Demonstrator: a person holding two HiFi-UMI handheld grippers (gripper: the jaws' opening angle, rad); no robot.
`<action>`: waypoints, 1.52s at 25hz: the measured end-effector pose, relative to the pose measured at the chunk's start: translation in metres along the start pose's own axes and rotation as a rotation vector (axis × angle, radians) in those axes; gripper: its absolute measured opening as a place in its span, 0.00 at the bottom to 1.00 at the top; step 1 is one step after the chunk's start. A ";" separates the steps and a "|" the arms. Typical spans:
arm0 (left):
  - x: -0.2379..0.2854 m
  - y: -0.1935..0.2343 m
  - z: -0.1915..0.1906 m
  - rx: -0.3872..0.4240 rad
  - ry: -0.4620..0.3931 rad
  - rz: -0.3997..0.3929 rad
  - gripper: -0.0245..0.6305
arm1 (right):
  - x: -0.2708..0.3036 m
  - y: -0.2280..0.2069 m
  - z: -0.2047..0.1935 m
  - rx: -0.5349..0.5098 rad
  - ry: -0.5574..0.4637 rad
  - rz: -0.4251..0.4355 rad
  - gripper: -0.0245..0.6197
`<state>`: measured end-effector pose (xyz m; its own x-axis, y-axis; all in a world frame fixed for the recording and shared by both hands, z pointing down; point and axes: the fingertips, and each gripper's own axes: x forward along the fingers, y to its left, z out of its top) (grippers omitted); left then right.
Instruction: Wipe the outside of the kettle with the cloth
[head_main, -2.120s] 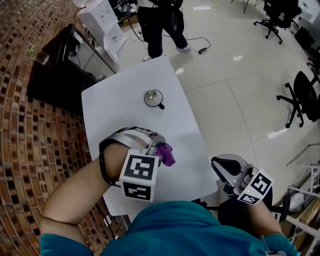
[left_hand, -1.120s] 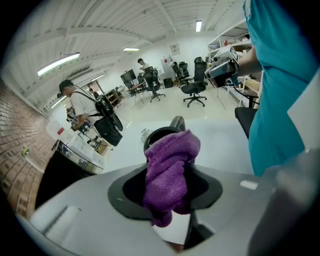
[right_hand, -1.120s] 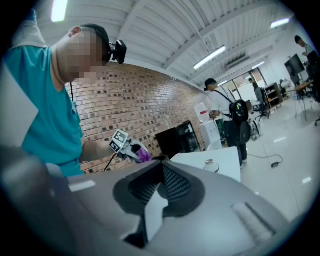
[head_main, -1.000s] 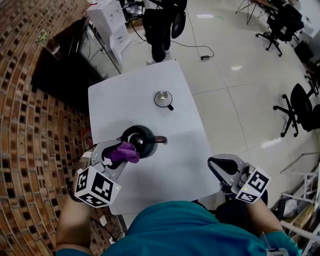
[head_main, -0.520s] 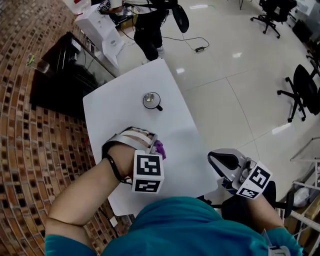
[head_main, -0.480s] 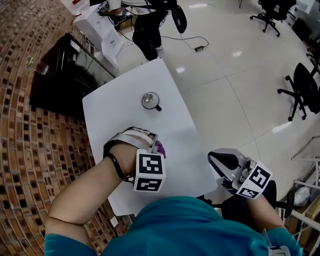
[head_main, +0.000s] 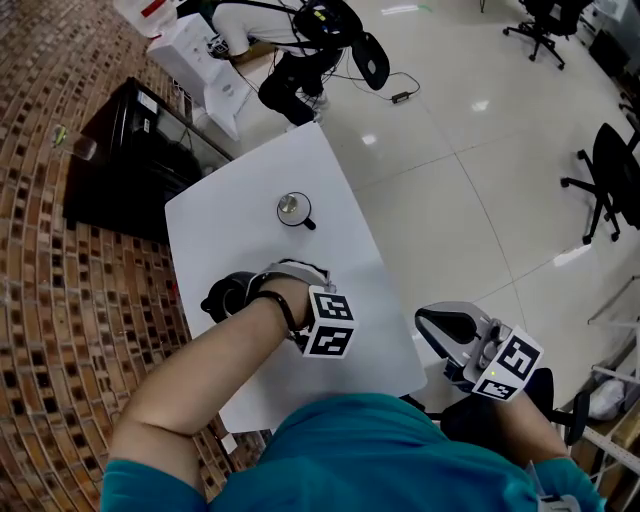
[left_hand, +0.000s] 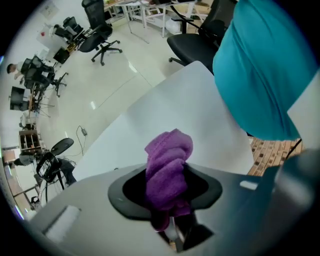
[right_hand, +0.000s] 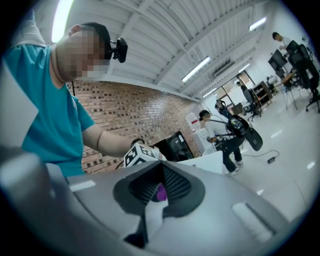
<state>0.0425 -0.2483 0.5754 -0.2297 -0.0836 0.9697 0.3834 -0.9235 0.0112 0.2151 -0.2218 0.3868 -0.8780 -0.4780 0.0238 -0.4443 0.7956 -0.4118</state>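
Purple terry cloth (left_hand: 169, 160), bunched into a soft nubby wad, is clamped between the jaws of the left gripper (left_hand: 167, 205); the wad sticks out past the tips. In the head view that gripper's marker cube (head_main: 330, 323) sits at 3 o'clock of the kettle (head_main: 225, 297), with the left hand (head_main: 285, 293) between them. Kettle is black and rounded, and stands on the table (head_main: 230, 220) close to its 9 o'clock edge. Hand covers the cloth there, so contact between cloth and kettle wall can't be confirmed.

Table is a smooth matte white slab with rounded corners. Small round metal lid (head_main: 290, 207) with a black knob lies at 1 o'clock of the kettle, well apart, with bare top between them.

Right gripper (head_main: 440, 325) hangs off the table's 4 o'clock corner, over glossy pale floor tiles (head_main: 450, 200). Its ribbed pads (right_hand: 172, 185) stand slightly apart with nothing gripped.

Rough brick surface (head_main: 60, 350) runs along the 9 o'clock side, and a black glass-fronted cabinet (head_main: 130, 150) stands at 10 o'clock. Another person (head_main: 285, 40) bends over just beyond the table's 12 o'clock corner.
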 end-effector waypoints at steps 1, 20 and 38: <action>-0.002 0.002 0.003 -0.022 -0.025 0.013 0.30 | 0.001 0.001 0.001 -0.004 0.003 0.006 0.04; -0.269 -0.307 -0.126 -1.102 -1.116 0.634 0.29 | 0.041 0.223 -0.030 -0.249 0.059 0.170 0.04; -0.208 -0.646 -0.028 -1.545 -1.602 0.543 0.29 | -0.096 0.493 -0.164 -0.250 0.186 0.044 0.04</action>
<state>-0.1825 0.3556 0.3592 0.5793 -0.7977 0.1672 -0.7802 -0.4834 0.3970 0.0512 0.2776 0.3313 -0.9045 -0.3835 0.1865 -0.4152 0.8917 -0.1802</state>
